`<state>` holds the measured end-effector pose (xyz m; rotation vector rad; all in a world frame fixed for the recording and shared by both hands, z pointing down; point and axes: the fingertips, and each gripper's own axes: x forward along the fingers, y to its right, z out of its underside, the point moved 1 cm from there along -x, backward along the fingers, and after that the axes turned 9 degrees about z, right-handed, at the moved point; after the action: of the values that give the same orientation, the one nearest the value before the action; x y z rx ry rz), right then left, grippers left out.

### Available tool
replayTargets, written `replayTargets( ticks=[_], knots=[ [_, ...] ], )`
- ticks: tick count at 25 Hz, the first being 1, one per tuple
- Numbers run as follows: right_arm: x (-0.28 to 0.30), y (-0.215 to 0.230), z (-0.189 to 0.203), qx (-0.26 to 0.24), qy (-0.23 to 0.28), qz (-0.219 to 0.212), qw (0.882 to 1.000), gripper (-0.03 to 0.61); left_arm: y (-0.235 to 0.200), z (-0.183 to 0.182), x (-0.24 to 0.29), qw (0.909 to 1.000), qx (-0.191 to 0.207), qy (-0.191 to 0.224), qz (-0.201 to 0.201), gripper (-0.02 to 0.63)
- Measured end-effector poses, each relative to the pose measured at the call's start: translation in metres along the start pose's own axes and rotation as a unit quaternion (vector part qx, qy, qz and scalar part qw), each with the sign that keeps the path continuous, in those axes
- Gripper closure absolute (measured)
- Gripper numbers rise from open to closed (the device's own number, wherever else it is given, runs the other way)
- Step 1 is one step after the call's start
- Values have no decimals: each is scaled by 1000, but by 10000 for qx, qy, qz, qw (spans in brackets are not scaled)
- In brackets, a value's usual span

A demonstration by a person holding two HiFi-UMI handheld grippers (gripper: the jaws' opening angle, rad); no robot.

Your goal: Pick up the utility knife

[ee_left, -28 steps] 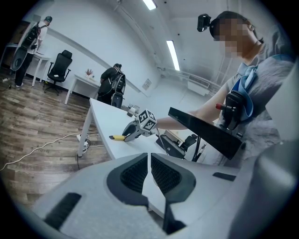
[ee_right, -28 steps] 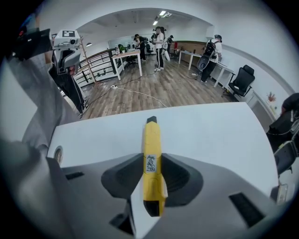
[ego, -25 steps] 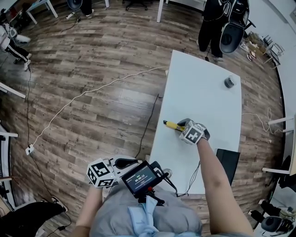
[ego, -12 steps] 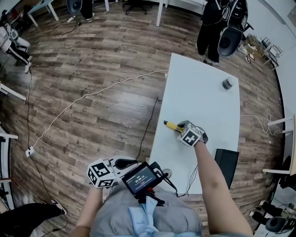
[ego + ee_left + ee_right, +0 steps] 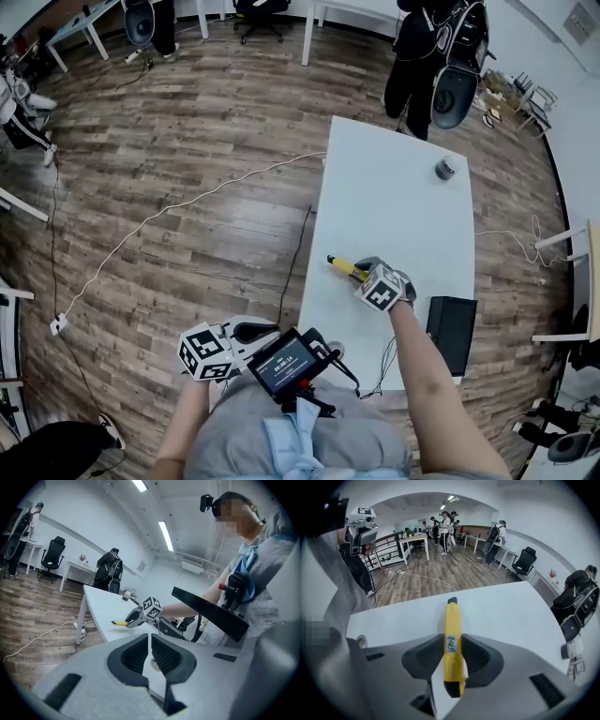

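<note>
Utility knife (image 5: 452, 634): yellow; clamped at mid-body between the jaws of the right gripper (image 5: 364, 274); long axis is aligned with the gripper's own line, dark tip projecting ahead past the jaws; positioned near the left edge of the white counter (image 5: 403, 197); clearance from the surface cannot be told. Left gripper (image 5: 150, 654): jaws together, nothing between; positioned well apart, by the waist.
</note>
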<state>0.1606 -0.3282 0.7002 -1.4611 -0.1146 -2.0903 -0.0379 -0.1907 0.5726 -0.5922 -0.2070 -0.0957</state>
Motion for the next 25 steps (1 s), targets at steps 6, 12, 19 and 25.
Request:
replayTargets(
  ticks=[6,12,19,25],
  knots=[
    [-32,-14,-4,398,306,189,9986,451,4,-7,6,9997,182,-30,150,595],
    [-66,-33,-4,830,611,430,9937,451,12,-11,14,9987,354,-88,344,595],
    [-103,-61,-2,1508,944,684,9817,451,24,-9,20,9969,490,-272,544,595],
    [-132,-69,-4,2009,1284,959,9664,451,28,-8,21,9955,573,-393,637,595]
  ],
)
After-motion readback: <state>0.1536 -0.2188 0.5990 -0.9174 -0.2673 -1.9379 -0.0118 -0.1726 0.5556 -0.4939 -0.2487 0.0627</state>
